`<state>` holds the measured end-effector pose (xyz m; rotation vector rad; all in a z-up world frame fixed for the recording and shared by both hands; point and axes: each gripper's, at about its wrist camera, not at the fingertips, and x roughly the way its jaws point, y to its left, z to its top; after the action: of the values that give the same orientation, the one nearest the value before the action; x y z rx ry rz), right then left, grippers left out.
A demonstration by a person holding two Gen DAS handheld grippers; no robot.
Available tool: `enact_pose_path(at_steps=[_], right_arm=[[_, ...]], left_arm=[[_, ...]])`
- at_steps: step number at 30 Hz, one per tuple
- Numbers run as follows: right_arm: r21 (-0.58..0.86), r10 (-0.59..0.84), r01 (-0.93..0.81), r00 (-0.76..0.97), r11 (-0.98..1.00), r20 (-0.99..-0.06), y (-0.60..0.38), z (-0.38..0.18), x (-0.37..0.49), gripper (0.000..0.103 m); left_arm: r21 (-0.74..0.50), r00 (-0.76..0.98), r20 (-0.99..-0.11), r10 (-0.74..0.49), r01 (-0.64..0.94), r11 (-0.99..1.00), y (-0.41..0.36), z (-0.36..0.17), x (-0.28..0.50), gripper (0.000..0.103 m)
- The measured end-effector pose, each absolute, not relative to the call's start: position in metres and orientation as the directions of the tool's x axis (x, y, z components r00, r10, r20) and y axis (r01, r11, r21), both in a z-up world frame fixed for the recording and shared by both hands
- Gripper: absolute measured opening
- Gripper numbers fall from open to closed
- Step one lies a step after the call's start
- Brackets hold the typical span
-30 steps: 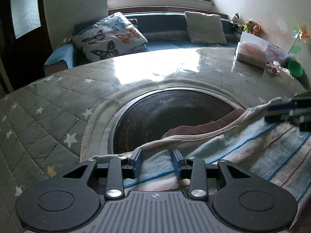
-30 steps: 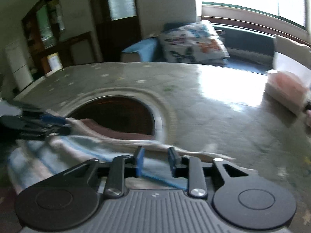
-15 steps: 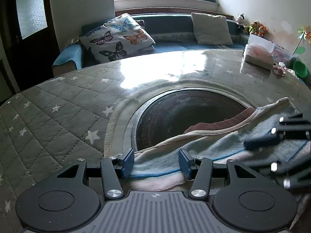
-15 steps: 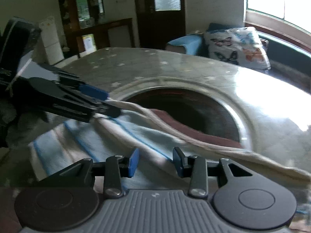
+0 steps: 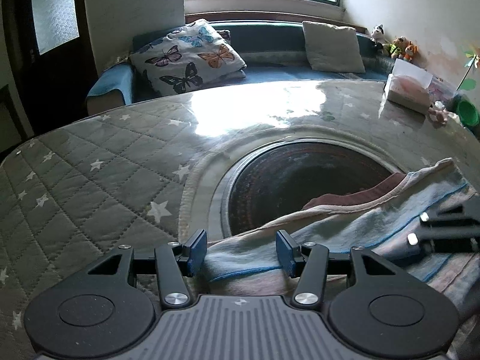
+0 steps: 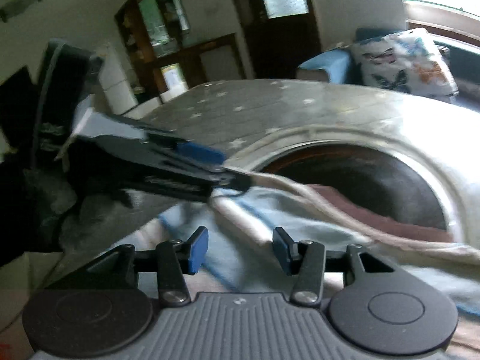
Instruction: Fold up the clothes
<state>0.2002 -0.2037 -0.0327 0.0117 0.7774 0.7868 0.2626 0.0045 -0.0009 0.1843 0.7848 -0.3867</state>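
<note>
We have the left gripper (image 5: 241,250) and right gripper (image 6: 240,249) both spread wide, gripping nothing. The striped garment (image 5: 345,228) lies flat on the quilted table (image 5: 90,180), its far edge overlapping the dark round inset (image 5: 300,180).

No text, label or number is legible anywhere.

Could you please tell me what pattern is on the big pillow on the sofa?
The pillow is white with colourful butterflies; the left wrist view shows it best.
</note>
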Motion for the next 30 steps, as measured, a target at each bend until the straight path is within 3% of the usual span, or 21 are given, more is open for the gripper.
enact_pose_path(at_steps=[6,16,22,30], right_arm=[[0.194,0.674,-0.76,0.39,0.62,-0.628,-0.173,-0.03,0.161,0.048],[0.22,0.733,-0.852,0.245,0.475,-0.635,-0.142,-0.036,0.113,0.048],[0.223,0.718,-0.796,0.336,0.562,-0.61,-0.177,-0.021,0.1,0.05],[0.178,0.558,-0.603,0.531,0.778,-0.638,-0.259,-0.009,0.086,0.05]], left_arm=[[0.029,0.64,-0.725,-0.256,0.399,0.917,0.007,-0.005,0.265,0.054],[0.028,0.648,-0.727,-0.227,0.359,0.933,0.015,-0.009,0.26,0.054],[-0.002,0.675,-0.697,-0.24,0.333,0.943,0.027,0.001,0.231,0.06],[-0.014,0.682,-0.681,-0.266,0.351,0.936,0.028,0.002,0.177,0.06]])
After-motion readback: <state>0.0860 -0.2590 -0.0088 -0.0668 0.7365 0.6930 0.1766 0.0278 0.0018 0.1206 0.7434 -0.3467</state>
